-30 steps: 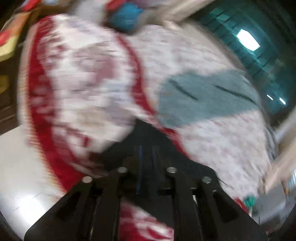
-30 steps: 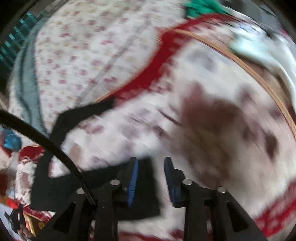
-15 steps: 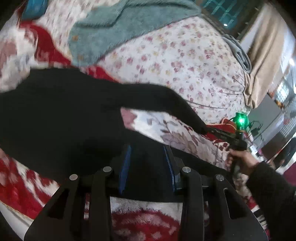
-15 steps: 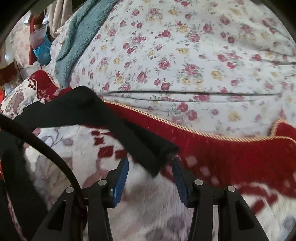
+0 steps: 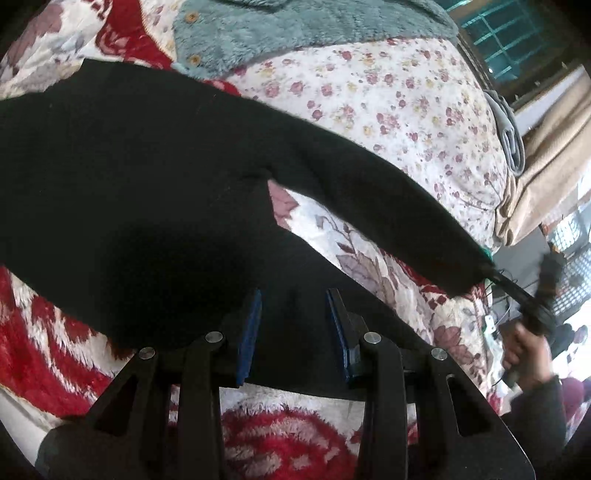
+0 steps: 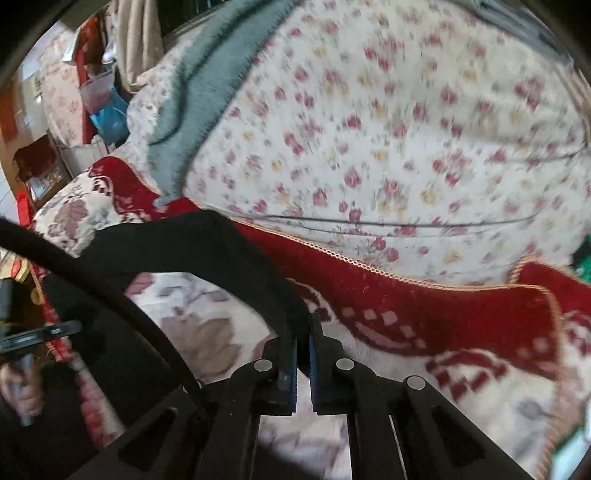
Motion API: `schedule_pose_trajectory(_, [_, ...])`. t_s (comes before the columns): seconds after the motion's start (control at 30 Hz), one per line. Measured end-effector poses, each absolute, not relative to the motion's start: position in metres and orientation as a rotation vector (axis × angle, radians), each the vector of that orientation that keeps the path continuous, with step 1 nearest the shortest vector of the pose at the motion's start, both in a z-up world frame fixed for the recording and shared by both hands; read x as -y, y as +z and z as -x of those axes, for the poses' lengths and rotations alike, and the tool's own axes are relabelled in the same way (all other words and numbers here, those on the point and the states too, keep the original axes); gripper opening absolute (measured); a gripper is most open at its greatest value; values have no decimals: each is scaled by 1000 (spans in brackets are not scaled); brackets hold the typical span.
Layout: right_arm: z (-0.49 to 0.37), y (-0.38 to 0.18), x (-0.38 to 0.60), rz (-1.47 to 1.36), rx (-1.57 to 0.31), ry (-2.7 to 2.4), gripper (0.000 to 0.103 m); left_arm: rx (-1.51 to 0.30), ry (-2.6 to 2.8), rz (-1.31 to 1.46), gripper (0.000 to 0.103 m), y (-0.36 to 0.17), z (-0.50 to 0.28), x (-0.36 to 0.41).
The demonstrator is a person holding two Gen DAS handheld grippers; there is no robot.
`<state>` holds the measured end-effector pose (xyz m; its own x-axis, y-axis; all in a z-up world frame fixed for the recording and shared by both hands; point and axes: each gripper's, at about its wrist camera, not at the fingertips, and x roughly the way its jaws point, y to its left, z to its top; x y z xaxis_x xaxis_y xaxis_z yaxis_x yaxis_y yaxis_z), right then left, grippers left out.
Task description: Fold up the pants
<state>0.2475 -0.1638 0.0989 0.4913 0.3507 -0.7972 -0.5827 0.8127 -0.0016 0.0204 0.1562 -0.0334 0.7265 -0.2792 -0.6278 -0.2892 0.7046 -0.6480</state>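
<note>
Black pants (image 5: 147,184) lie spread over a red-and-white blanket (image 5: 277,435). My left gripper (image 5: 293,310) hovers at the near leg with its blue pads apart; black cloth lies between them, unpinched. The far leg stretches rightward to its cuff (image 5: 476,273). There my right gripper (image 5: 495,273), held by a hand (image 5: 524,354), pinches it. In the right wrist view my right gripper (image 6: 303,354) is shut on that cuff, and the leg (image 6: 207,243) runs up and to the left, lifted off the blanket.
A teal fleece garment (image 5: 295,29) lies at the far side on a floral sheet (image 5: 388,103). A beige curtain (image 5: 546,155) hangs at the right. A black cable (image 6: 110,295) crosses the right wrist view. Household clutter (image 6: 99,110) stands beyond the bed's left end.
My right gripper, open around the leg's cuff half a second ago, has shut on it and pulled the leg taut. My left gripper swung over the pants and its pads parted.
</note>
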Motion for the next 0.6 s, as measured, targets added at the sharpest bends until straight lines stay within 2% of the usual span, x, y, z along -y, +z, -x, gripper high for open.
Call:
schedule_pose_trajectory(0.17, [-214, 135, 167, 273, -906, 607, 4, -784, 3, 828, 33, -34, -18, -158])
schedule_pose_trajectory(0.6, [-277, 84, 222, 26, -945, 396, 4, -806, -5, 831, 33, -39, -23, -158])
